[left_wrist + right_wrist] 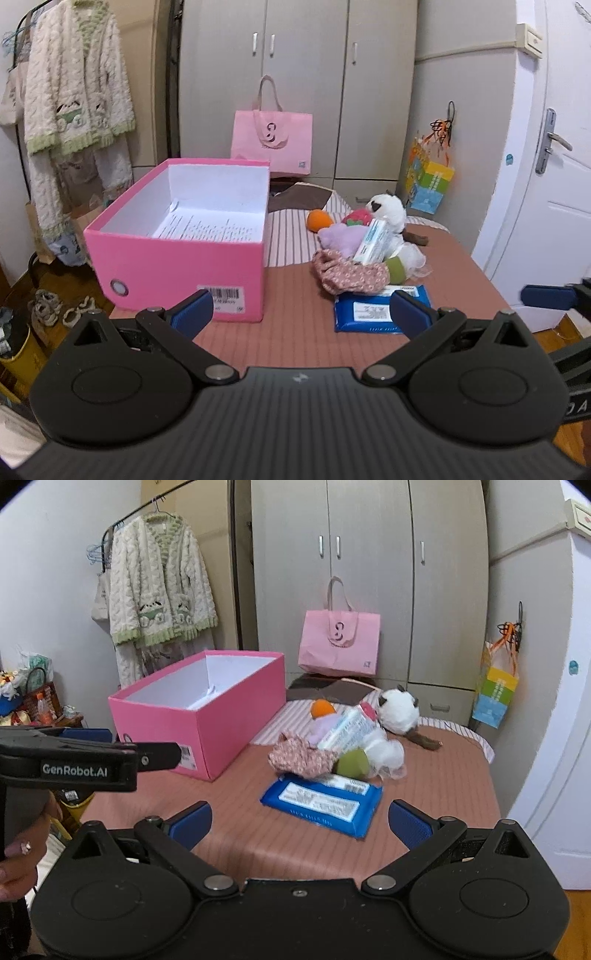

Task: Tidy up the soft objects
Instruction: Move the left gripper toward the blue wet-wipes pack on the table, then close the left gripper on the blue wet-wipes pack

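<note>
An open pink box (177, 266) stands on the bed's left side with only a sheet of paper inside. To its right lies a pile: a white plush toy (389, 208), an orange toy (319, 219), a purple cloth (340, 238), a floral cloth (347, 275), a green piece (397, 269) and a white tissue pack (373, 243). In front of the pile lies a blue wipes pack (369, 310) (321, 805). My left gripper (301, 301) hovers open above the bedcover, short of the box. My right gripper (301, 812) is open just before the wipes pack, holding nothing.
A pink tote bag (271, 144) leans on the grey wardrobe (303, 55) behind the bed. A white door (554, 166) is at the right, with a colourful bag (428, 184) hanging beside it. A knitted cardigan (74, 92) hangs at the left over shoes (59, 310) on the floor.
</note>
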`<action>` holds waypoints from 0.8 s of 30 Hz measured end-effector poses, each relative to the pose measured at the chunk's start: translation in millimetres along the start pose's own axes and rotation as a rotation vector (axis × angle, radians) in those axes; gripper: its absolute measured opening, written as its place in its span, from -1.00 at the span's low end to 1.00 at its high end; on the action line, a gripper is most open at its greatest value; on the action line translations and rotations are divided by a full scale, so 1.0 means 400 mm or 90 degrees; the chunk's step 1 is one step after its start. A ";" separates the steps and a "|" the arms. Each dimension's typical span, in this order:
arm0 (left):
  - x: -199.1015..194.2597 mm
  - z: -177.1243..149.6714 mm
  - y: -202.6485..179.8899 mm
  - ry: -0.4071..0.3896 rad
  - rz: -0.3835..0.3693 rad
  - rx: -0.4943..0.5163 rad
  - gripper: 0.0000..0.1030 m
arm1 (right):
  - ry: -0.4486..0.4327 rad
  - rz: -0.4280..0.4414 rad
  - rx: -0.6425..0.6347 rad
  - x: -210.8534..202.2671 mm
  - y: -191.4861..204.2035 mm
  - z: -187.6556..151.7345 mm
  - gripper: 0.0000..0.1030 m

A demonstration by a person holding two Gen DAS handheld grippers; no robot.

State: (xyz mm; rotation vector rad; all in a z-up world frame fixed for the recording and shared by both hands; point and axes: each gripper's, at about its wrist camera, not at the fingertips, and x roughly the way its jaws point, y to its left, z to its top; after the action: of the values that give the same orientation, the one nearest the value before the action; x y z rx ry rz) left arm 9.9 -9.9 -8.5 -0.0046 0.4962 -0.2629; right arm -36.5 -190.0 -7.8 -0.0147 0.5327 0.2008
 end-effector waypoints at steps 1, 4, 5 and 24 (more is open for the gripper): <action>0.002 0.006 -0.003 -0.003 -0.011 0.008 1.00 | 0.000 0.017 0.000 0.004 -0.005 0.001 1.00; 0.019 0.023 -0.002 -0.004 -0.058 0.006 1.00 | -0.002 0.059 0.007 0.023 -0.026 0.000 1.00; 0.030 0.027 0.000 -0.001 -0.074 -0.003 1.00 | 0.004 0.061 0.007 0.034 -0.032 0.000 0.99; 0.345 -0.007 -0.041 0.164 -0.230 -0.048 0.61 | 0.061 -0.015 -0.003 0.281 -0.152 -0.058 0.99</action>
State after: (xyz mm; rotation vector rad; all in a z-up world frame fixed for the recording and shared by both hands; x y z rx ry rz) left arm 121.4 -60.1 -74.8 -0.1369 0.7617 -0.6032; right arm 58.2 -230.0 -87.1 -0.0353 0.6275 0.1793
